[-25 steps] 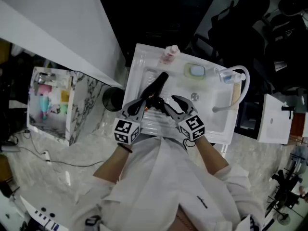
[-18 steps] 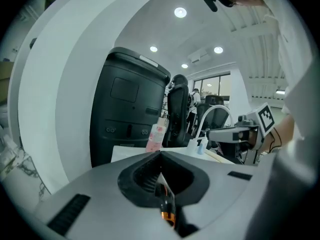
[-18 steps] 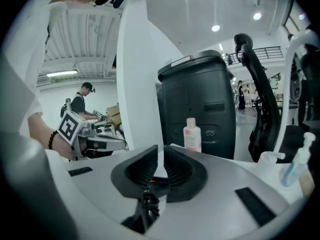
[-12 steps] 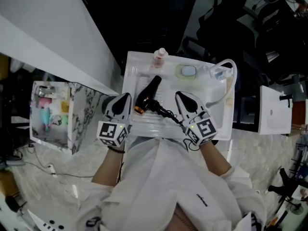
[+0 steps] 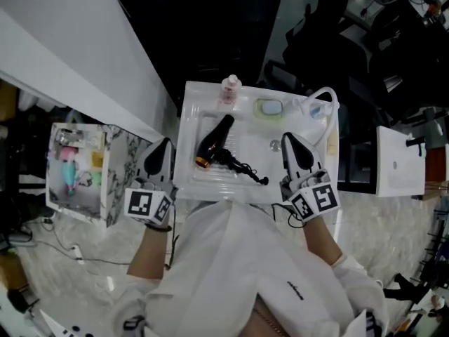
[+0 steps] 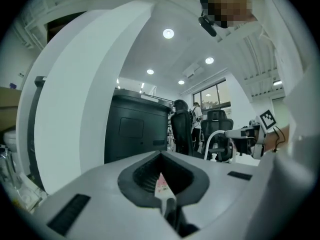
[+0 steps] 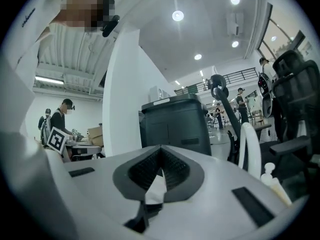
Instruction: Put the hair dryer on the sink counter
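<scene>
The black hair dryer lies on the left part of the white sink counter, its cord trailing toward the front edge. Nothing holds it. My left gripper hangs just off the counter's left side, jaws together and empty. My right gripper is over the counter to the right of the dryer, also shut with nothing in it. In the left gripper view the left gripper points up at the room, and the right gripper view shows the right gripper doing the same. Neither of these two views shows the dryer.
A pink bottle and a green soap dish stand at the counter's back edge, with a white curved hose at the back right. A marbled cabinet with bottles is at the left, a white box at the right.
Both grippers pulled away from the hair dryer, the left one leftward off the counter and the right one rightward. The right jaws closed. The dryer stays lying on the counter.
</scene>
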{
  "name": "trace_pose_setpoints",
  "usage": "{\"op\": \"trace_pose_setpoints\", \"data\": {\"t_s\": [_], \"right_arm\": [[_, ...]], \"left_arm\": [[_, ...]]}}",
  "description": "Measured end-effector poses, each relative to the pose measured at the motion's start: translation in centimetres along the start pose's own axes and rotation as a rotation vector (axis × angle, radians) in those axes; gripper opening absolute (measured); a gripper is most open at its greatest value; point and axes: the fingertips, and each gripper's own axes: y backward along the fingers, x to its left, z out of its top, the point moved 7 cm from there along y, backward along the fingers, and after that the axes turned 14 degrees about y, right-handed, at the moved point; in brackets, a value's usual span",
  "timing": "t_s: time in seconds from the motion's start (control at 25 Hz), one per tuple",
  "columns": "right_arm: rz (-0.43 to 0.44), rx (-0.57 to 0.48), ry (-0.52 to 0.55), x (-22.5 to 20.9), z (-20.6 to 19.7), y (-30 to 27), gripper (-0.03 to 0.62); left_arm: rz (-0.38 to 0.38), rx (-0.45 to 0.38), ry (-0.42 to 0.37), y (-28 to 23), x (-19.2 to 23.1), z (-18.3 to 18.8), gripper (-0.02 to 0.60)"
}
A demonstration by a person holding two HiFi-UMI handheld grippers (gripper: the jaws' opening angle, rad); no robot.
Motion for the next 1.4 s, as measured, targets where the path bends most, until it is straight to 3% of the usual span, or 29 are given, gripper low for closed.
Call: {"op": "trace_pose_setpoints", "data": {"t_s": [0.68,1.4], "right_arm": [[-0.066,-0.001,0.025,-1.3,0.4,2.4,0.018],[-0.005,0.025,0.057,0.2,-0.1,2.6,0.017]], "left_arm": [[0.038,-0.050,-0.015,1.5,0.3,1.3,0.023],[0.039,-0.051,-0.009,1.7,0.2,1.0,0.023]]}}
